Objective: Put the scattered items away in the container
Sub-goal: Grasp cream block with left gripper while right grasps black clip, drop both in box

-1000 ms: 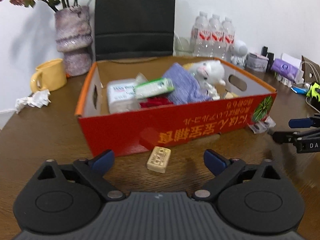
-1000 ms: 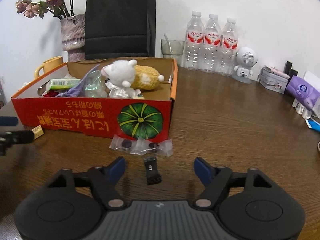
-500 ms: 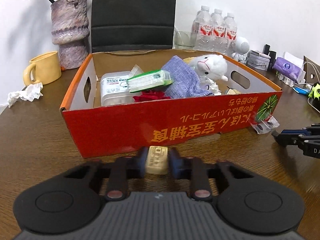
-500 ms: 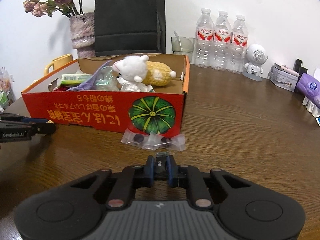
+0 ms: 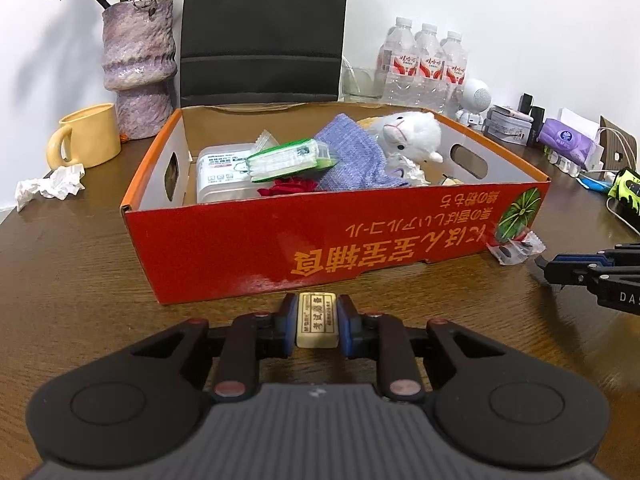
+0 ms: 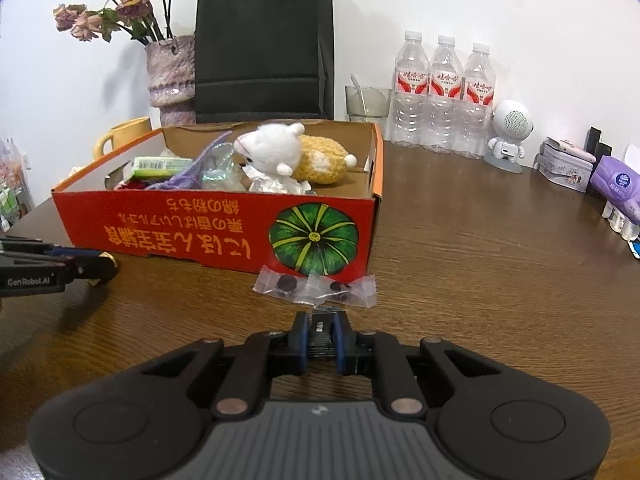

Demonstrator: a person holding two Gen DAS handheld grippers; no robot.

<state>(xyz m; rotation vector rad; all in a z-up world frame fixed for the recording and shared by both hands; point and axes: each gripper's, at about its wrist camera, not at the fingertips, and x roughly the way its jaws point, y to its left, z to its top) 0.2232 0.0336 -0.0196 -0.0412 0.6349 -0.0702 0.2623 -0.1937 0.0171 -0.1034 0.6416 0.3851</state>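
Low over the wooden bench [image 5: 80,280], the left gripper [image 5: 317,322] is clamped on a cream rectangular eraser [image 5: 317,320] just before the glossy red cardboard box [image 5: 280,248], ready to lift in. Rightward, the right gripper [image 6: 321,338] pinches a small black clip [image 6: 321,330] beside a crinkly clear packet [image 6: 316,286].

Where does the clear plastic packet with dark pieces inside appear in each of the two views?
Left wrist view: the clear packet lies at the right, on the table at the red box's near right corner.
Right wrist view: the clear packet lies in the centre, just beyond the right gripper.
Shared landmark: the green pumpkin print on the red box, directly behind the packet.
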